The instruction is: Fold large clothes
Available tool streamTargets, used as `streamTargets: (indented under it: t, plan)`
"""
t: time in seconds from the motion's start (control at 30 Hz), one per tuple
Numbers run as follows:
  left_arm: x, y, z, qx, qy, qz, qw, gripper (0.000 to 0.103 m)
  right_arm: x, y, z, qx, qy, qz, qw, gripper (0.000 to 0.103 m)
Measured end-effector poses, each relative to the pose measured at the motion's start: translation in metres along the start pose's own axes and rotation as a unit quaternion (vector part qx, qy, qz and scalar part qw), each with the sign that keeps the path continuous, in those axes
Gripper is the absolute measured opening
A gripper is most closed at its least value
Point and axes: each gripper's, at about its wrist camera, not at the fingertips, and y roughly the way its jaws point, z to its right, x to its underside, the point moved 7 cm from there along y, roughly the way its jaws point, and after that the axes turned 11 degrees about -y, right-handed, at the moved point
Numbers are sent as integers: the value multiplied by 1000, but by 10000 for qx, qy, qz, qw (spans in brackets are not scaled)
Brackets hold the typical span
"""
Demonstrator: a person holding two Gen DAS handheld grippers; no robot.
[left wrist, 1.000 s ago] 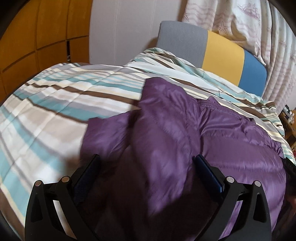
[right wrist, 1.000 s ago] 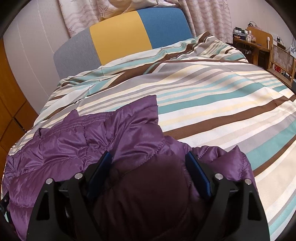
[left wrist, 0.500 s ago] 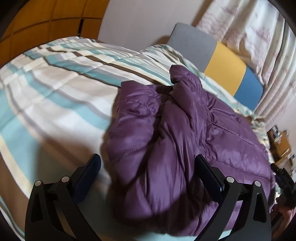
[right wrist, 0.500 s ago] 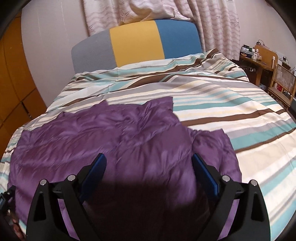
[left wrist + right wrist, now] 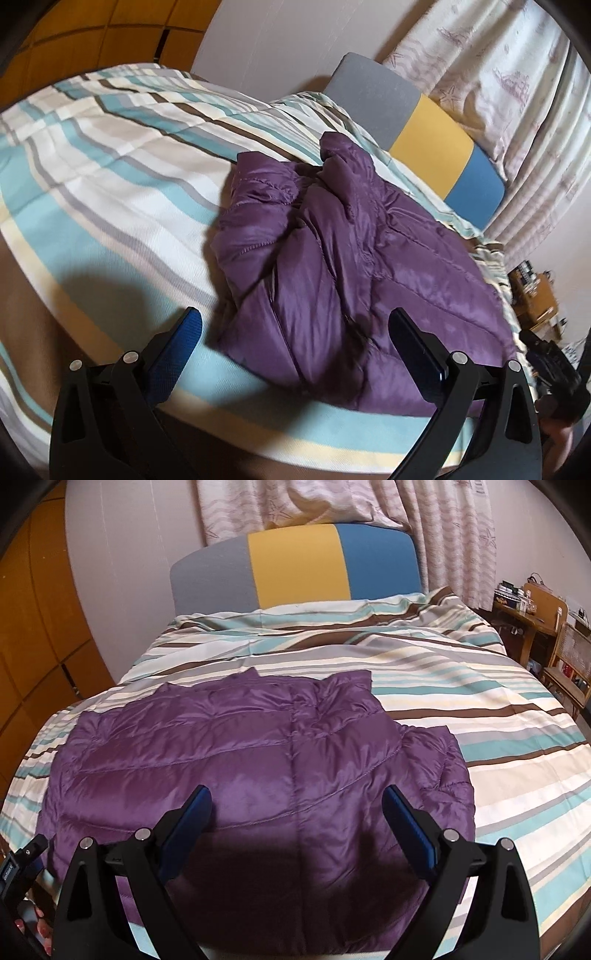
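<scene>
A purple quilted puffer jacket lies on the striped bedcover. In the left wrist view its near left side is bunched into a raised fold. My left gripper hovers open above the jacket's near edge, holding nothing. From the right wrist view the jacket lies spread flat, one side doubled over at the right. My right gripper hangs open above the near part of the jacket, nothing between its blue pads.
A grey, yellow and blue headboard and patterned curtains stand behind the bed. Wooden cupboard doors line the left wall. A wooden desk and chair stand at the right. The other gripper shows at bottom left.
Both grippers have drawn back and risen from the jacket, so more of it shows. The right jaws widened and let go of the fabric. The left view swung toward the bunched fold.
</scene>
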Motion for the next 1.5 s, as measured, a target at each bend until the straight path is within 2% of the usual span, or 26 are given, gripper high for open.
streamTargets:
  t: [0.13,0.4,0.43,0.57,0.67,0.83,0.97,1.07,1.2,1.37,1.43,1.47,1.5]
  plan:
    - [12,-2,2,203,-194,-287,9992,100,2,-7,-12,-169,-49,43,9998,93]
    - [36,-8,14,455,-88,-580,9972,100,12,-14,-43,-679,-337,74,9971,62]
    - [38,-9,16,485,-83,-594,9970,100,12,-15,-47,-756,-364,91,9964,55]
    - [47,-16,27,870,45,-759,9933,100,15,-17,-65,-1079,-532,149,9926,37]
    - [48,-12,33,991,35,-828,9916,100,16,-13,-78,-1188,-708,146,9903,30]
    - [28,6,25,967,-658,-601,9913,97,20,6,-92,-1164,-912,-32,9890,28]
    - [21,15,25,767,-812,-347,9931,97,34,36,-94,-978,-1015,-423,9891,26]
    - [20,19,29,610,-872,-146,9942,97,39,43,-96,-910,-1101,-346,9891,26]
    - [18,25,36,588,-909,-41,9941,97,43,44,-93,-937,-1056,-256,9897,26]
    - [13,27,36,736,-1395,-20,9875,97,46,42,-92,-957,-1016,-179,9901,26]
    - [5,29,30,735,-1757,-11,9817,81,47,41,-92,-963,-1004,-163,9901,26]
    - [1,34,25,653,-1987,-47,9779,67,47,41,-93,-969,-994,-158,9902,26]
    - [-2,37,21,618,-2139,-55,9749,60,46,41,-93,-974,-988,-155,9902,26]
